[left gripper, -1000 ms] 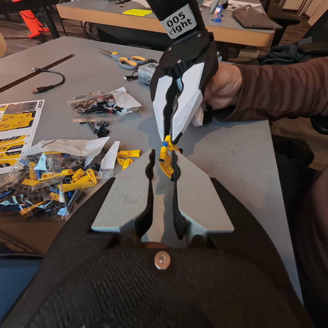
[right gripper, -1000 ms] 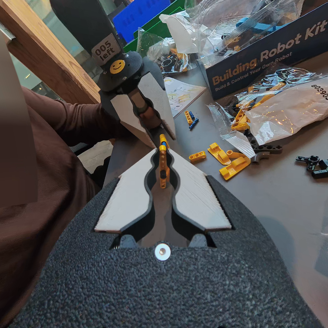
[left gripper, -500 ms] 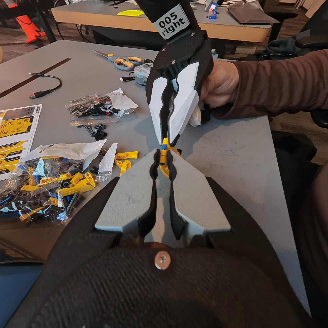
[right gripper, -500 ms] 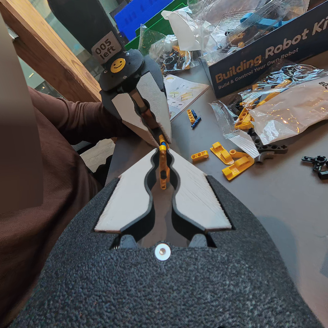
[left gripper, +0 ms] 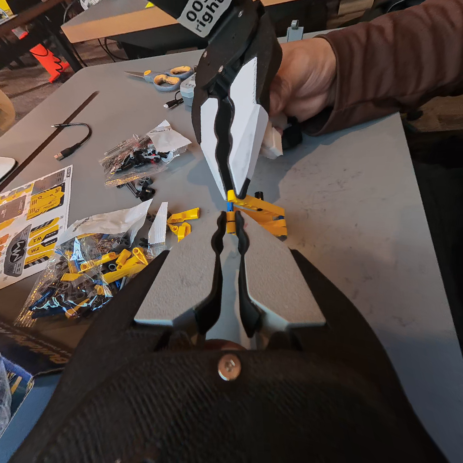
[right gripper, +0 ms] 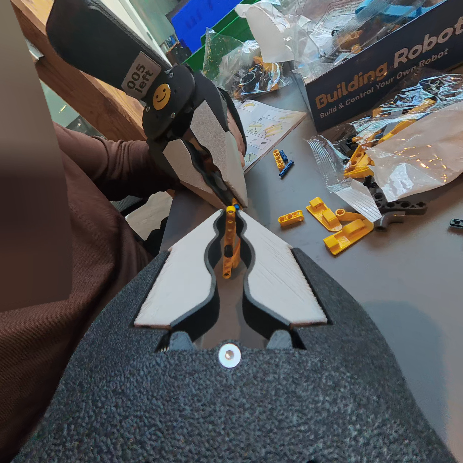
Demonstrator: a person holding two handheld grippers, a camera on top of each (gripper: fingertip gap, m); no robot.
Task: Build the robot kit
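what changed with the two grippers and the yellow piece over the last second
The left gripper closed its jaws further onto the small yellow beam with the blue pin. The right gripper kept its hold on the yellow beam assembly and tilted a little, so more of the assembly now shows in the left wrist view. The two pieces stay end to end. The loose yellow parts, bags and scissors lie as before.
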